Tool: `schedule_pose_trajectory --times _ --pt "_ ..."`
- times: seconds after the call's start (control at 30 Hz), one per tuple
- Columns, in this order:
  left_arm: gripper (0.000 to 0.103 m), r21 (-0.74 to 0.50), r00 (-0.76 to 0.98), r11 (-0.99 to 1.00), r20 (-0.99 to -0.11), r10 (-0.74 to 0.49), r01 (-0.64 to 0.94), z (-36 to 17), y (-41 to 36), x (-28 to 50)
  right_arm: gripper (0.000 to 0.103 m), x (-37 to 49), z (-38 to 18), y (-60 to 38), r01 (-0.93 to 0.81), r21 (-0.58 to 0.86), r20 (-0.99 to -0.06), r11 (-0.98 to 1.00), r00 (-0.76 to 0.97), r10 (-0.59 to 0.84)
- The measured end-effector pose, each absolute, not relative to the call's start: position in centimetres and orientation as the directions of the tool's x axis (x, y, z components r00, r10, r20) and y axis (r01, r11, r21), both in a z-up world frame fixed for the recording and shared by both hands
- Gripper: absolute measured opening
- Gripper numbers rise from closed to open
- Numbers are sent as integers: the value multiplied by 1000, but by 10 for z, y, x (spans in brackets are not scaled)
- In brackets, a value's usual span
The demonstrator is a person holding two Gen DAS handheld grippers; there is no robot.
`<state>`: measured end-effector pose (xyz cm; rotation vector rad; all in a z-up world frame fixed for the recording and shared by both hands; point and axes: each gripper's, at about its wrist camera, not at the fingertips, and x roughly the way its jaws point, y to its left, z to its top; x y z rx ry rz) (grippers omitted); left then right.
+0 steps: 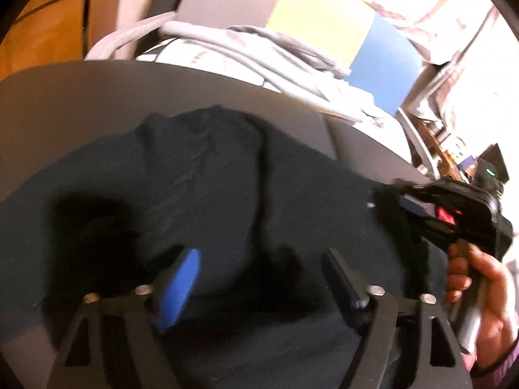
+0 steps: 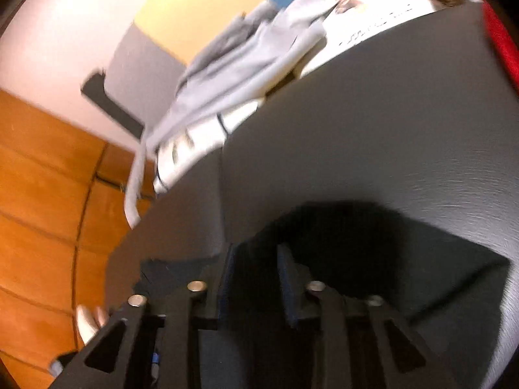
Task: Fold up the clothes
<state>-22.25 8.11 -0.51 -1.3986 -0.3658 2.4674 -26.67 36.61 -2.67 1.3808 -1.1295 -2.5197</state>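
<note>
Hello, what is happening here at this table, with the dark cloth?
A person is folding a dark garment on a grey table with two handheld grippers. The right gripper, held in the person's hand, is shut on the garment's edge. The left gripper stands open above the cloth, gripping nothing. A pile of light grey clothes waits beyond the table's far edge.

One dark garment [image 1: 227,194], one grey garment [image 1: 259,52], two grippers, one table [image 1: 81,97]
</note>
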Motion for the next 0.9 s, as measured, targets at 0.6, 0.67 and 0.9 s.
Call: schedule_pose_trajectory --times 0.6,0.67,0.9 --pt "55 -215 -542 -976 -819 189 -16 4 16 -170 25 -155 9 229 5 318 -738 -948 -626 -251" --pt "72 -151 -587 -988 -802 110 21 7 -7 -154 25 -133 0 209 28 345 -740 -938 -607 -290" --pt "74 -255 -549 -960 -821 154 112 -15 -55 -125 25 -43 -17 244 -74 613 -627 -786 -651 -428"
